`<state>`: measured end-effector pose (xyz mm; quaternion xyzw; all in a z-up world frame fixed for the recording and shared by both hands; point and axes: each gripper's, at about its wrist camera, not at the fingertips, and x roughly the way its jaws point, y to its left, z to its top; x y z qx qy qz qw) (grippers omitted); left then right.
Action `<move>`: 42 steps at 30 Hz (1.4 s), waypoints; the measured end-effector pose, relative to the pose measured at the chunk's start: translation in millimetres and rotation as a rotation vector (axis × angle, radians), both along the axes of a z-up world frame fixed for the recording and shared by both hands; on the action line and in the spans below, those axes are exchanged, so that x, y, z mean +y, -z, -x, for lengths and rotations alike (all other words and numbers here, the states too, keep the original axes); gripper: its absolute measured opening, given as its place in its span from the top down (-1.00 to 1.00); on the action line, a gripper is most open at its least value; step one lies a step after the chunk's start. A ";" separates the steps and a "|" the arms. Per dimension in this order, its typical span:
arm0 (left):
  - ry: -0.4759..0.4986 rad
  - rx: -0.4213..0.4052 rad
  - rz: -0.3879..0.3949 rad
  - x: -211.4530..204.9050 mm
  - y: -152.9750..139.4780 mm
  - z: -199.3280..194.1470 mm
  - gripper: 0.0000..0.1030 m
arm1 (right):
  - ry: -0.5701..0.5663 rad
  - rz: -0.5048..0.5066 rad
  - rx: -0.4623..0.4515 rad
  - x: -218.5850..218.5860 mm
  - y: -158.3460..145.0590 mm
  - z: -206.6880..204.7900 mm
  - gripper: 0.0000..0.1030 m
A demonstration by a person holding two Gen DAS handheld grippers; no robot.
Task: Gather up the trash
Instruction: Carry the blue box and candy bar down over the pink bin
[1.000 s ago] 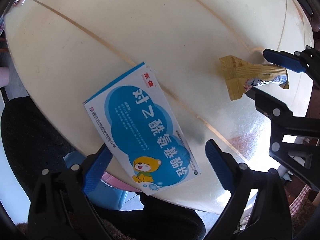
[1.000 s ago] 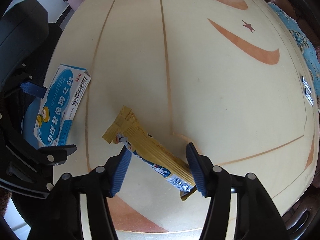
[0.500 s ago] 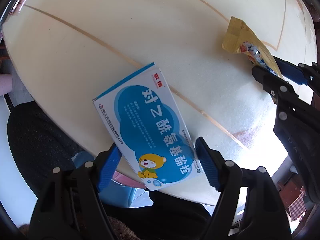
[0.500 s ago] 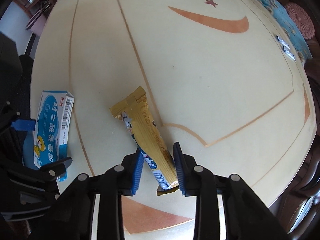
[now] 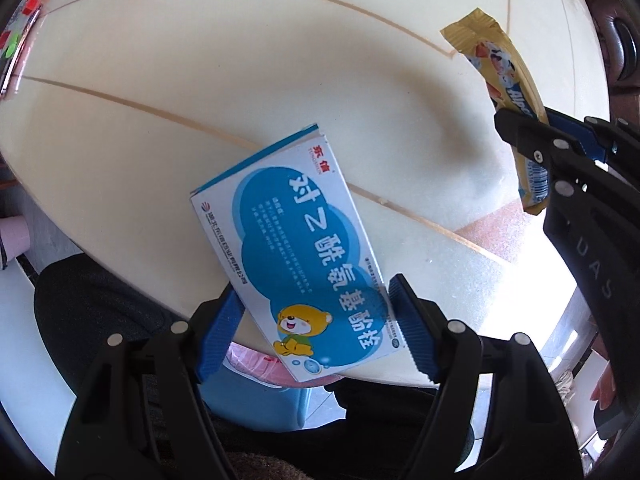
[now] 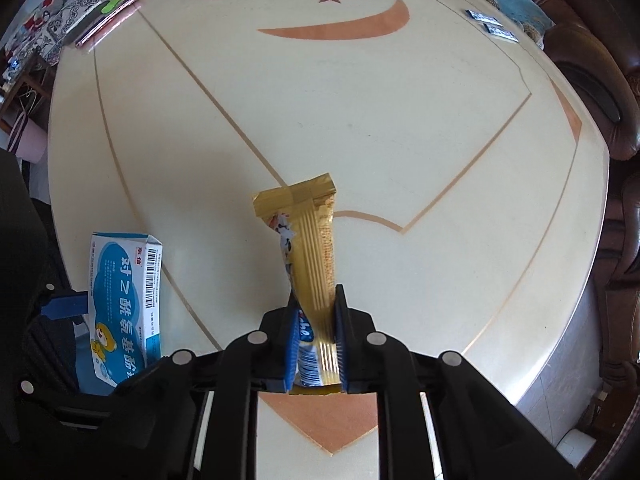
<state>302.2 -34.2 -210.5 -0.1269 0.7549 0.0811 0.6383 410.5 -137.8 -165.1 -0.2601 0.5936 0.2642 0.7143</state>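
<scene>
In our right gripper (image 6: 316,344) we have the gold snack wrapper (image 6: 312,240); the two blue pads (image 6: 339,332) are pressed together on its lower end, with the barcode part showing between them. The wrapper stands up from the jaws and its folded top end points away from us, above the cream table (image 6: 400,140). From the left wrist view the same wrapper (image 5: 500,68) is seen at the right side, with the right gripper (image 5: 560,136) clamped on it.

Our left gripper (image 5: 312,332) has its jaws apart, one blue pad (image 5: 218,332) at each long side of the blue and white medicine box (image 5: 300,248). The right pad touches or almost touches the box edge; we cannot tell if the left one touches. The box lies flat at the near edge of the table (image 5: 200,80), and its corner with the cartoon bear hangs a little over this edge. In the right wrist view the box (image 6: 124,304) is at the left, well apart from the wrapper.

Under the table edge, just below the box, we see a blue bin (image 5: 256,400) with a pink bag inside.

Farther away, a pink phone (image 6: 108,20) lies at the far left edge of the table, and two small blue packets (image 6: 490,26) lie at the far right edge. A brown leather chair (image 6: 592,80) stands beside the table on the right.
</scene>
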 end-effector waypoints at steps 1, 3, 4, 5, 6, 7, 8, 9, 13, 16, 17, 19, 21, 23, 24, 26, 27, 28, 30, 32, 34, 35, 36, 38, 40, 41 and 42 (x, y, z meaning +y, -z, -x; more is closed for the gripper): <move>0.009 -0.008 0.004 -0.3 -1.7 2.2 -0.39 | 0.011 0.005 -0.008 -2.1 -2.0 1.3 0.70; 0.032 -0.022 0.009 0.1 -6.4 5.1 -0.39 | 0.041 0.004 -0.012 -5.5 -10.7 7.2 0.70; 0.041 -0.031 0.010 0.7 -9.4 7.1 -0.39 | 0.051 0.010 -0.016 -7.4 -13.5 8.9 0.70; 0.052 -0.042 0.012 1.4 -14.7 6.0 -0.39 | 0.060 0.015 -0.018 -9.3 -16.5 -0.8 0.70; 0.063 -0.054 0.010 1.6 -19.2 7.5 -0.39 | 0.074 0.016 -0.023 -11.8 -20.0 0.4 0.70; 0.069 -0.065 0.010 2.9 -24.5 7.7 -0.39 | 0.085 0.021 -0.023 -10.7 -20.9 6.3 0.70; 0.077 -0.076 0.014 3.7 -29.9 8.7 -0.39 | 0.095 0.026 -0.027 -9.9 -23.3 10.9 0.70; 0.083 -0.087 0.020 4.8 -34.8 11.1 -0.39 | 0.106 0.032 -0.035 -10.6 -27.7 13.7 0.70; 0.117 -0.140 0.029 5.7 -54.5 23.4 -0.39 | 0.147 0.025 -0.055 -11.7 -50.7 38.6 0.70; 0.150 -0.190 0.035 8.8 -74.9 35.4 -0.39 | 0.189 -0.001 -0.084 -15.6 -76.6 61.5 0.70; 0.162 -0.211 0.030 10.0 -82.1 41.3 -0.39 | 0.205 -0.019 -0.097 -16.5 -86.3 68.5 0.70; 0.188 -0.253 0.023 11.4 -95.2 52.1 -0.39 | 0.229 -0.042 -0.119 -16.0 -103.7 83.7 0.70; 0.208 -0.280 0.034 14.9 -105.3 62.5 -0.39 | 0.243 -0.054 -0.149 -16.7 -117.0 96.2 0.70; 0.226 -0.302 0.047 22.9 -117.4 70.6 -0.39 | 0.258 -0.062 -0.177 -18.3 -129.3 112.7 0.70; 0.240 -0.318 0.044 25.4 -121.2 77.7 -0.39 | 0.266 -0.073 -0.184 -19.3 -137.2 124.6 0.70; 0.261 -0.340 0.042 30.9 -125.7 93.3 -0.39 | 0.281 -0.089 -0.195 -20.4 -147.8 146.6 0.70; 0.275 -0.343 0.052 32.3 -126.6 100.4 -0.39 | 0.284 -0.093 -0.200 -20.0 -150.6 156.6 0.70; 0.284 -0.345 0.061 34.2 -128.7 107.0 -0.39 | 0.284 -0.093 -0.205 -19.5 -154.2 168.5 0.70; 0.309 -0.360 0.062 39.0 -134.6 115.5 -0.39 | 0.285 -0.103 -0.218 -17.0 -157.0 189.7 0.70; 0.331 -0.379 0.056 42.0 -132.9 128.0 -0.39 | 0.291 -0.122 -0.224 -15.8 -159.2 211.1 0.70; 0.357 -0.388 0.059 42.9 -131.3 142.4 -0.39 | 0.295 -0.138 -0.223 -13.9 -155.6 228.6 0.70; 0.364 -0.389 0.061 43.4 -129.5 149.5 -0.39 | 0.300 -0.147 -0.225 -14.1 -153.1 236.2 0.70; 0.370 -0.389 0.061 43.8 -122.7 154.4 -0.39 | 0.303 -0.154 -0.217 -14.0 -149.4 244.0 0.70; 0.386 -0.387 0.053 42.9 -115.5 166.2 -0.39 | 0.315 -0.162 -0.211 -15.0 -140.8 257.7 0.70; 0.404 -0.375 0.065 42.2 -107.0 176.5 -0.39 | 0.319 -0.164 -0.205 -15.3 -132.6 270.8 0.70; 0.414 -0.370 0.069 42.0 -103.2 182.0 -0.39 | 0.323 -0.166 -0.199 -15.6 -128.0 276.8 0.70; 0.423 -0.367 0.069 41.0 -99.6 186.2 -0.39 | 0.329 -0.173 -0.191 -16.4 -123.8 281.4 0.70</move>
